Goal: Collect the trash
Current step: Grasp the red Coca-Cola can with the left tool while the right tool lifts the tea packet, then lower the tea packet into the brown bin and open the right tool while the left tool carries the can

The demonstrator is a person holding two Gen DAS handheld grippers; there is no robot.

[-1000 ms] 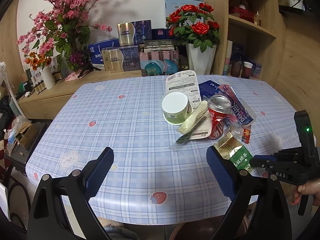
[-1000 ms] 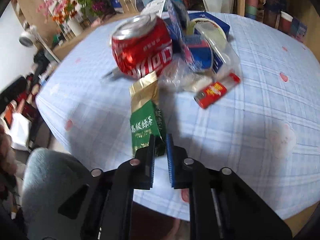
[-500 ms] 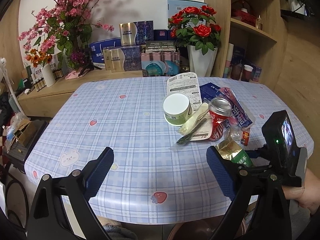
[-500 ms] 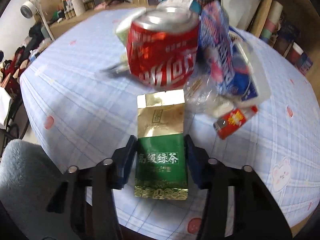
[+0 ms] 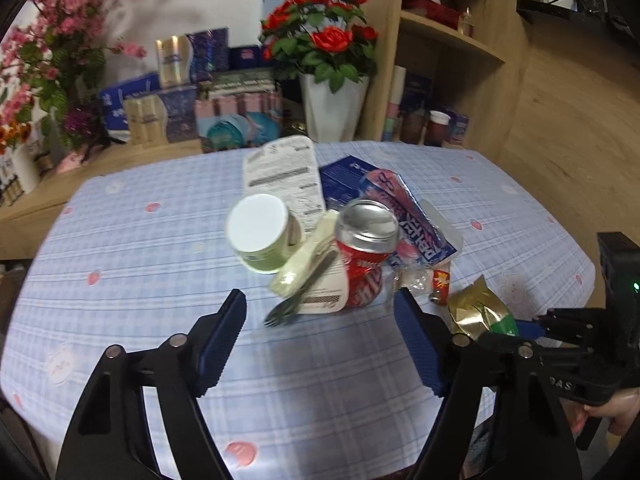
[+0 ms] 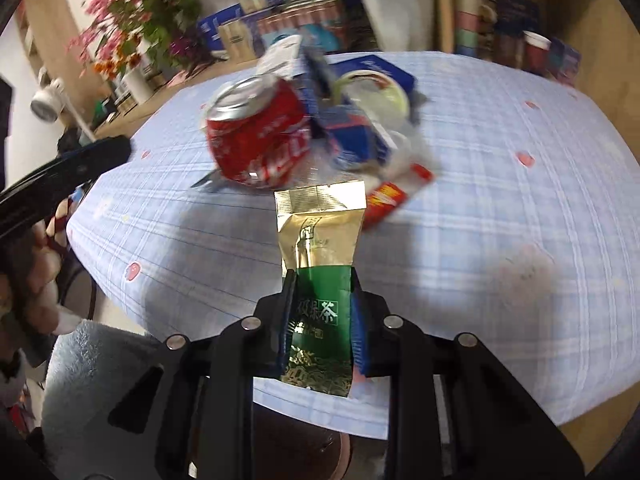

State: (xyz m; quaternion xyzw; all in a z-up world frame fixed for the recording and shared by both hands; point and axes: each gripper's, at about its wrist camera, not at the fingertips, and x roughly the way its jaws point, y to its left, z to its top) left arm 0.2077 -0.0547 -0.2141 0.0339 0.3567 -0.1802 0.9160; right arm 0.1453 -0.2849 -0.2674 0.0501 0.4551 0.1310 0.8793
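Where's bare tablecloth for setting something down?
Free: tablecloth left of the paper cup, and the near strip before the fork. Crowded: the heap around the red can, right of centre.

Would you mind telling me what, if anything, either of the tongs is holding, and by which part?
The right tongs grip the tea packet by its green lower end. The left tongs are open, holding nothing.

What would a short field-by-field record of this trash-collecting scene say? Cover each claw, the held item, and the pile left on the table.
right claw: shut on the green tea packet, near the table edge
left claw: open, empty, facing the pile
pile: red soda can on its side, upturned paper cup, plastic fork, blue snack wrapper, small red packet
surface: blue checked tablecloth
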